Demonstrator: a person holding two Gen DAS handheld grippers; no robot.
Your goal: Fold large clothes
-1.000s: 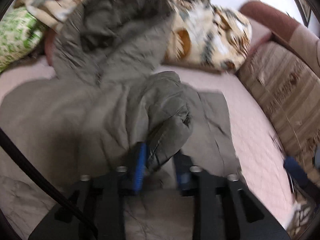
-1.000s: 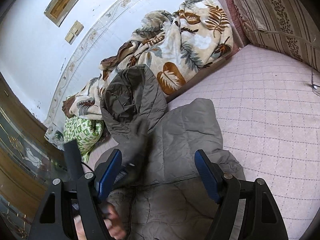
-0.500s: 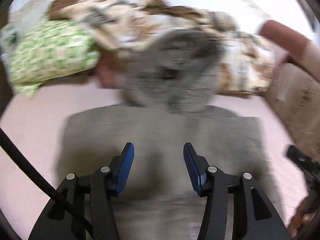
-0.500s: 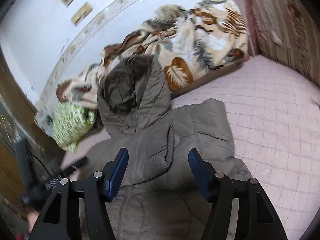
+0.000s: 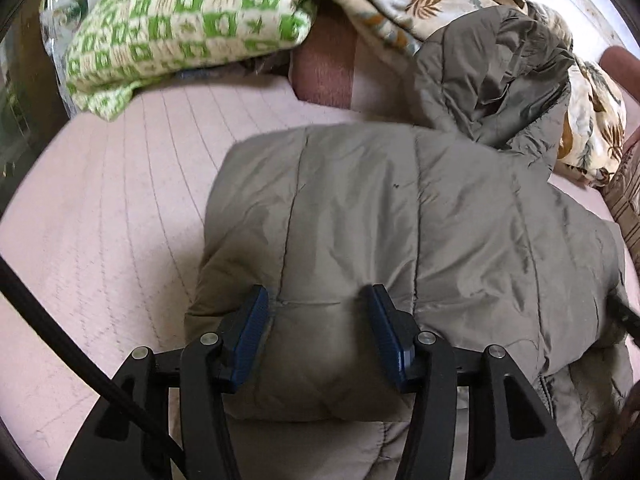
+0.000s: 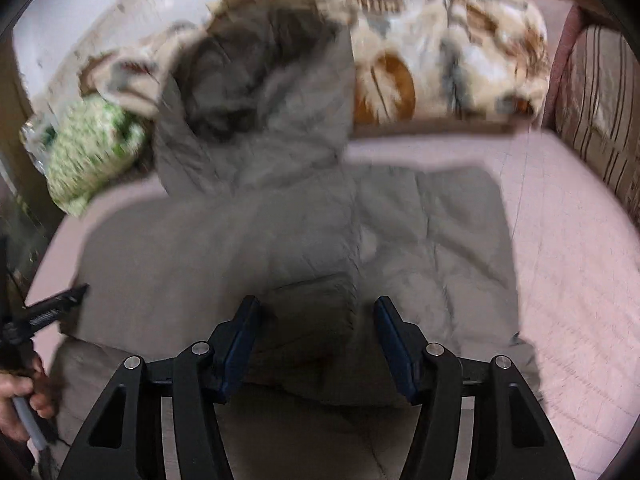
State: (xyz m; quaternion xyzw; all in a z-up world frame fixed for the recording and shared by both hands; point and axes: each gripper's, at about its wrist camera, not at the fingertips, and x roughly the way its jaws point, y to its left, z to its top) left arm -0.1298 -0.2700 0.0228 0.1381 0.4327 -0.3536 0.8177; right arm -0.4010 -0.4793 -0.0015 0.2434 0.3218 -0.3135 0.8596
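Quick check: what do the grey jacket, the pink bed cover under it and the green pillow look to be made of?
Jacket: padded synthetic shell, likely nylon or polyester; slight sheen, stitched puffy channels.
Bed cover: matte quilted fabric, probably cotton; stitched grid lines.
Pillow: woven printed cloth, green-and-cream pattern, soft and matte; fibre unclear.

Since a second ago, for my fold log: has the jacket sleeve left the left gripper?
Yes. The sleeve now lies flat across the jacket, and the left gripper has just been opening.

You see a quilted jacket (image 5: 420, 216) of faintly shiny synthetic cloth, lying on a matt, stitched pink bedcover (image 5: 120, 184). Your left gripper (image 5: 316, 308) has matt black plastic arms and ribbed blue pads (image 5: 252, 332).
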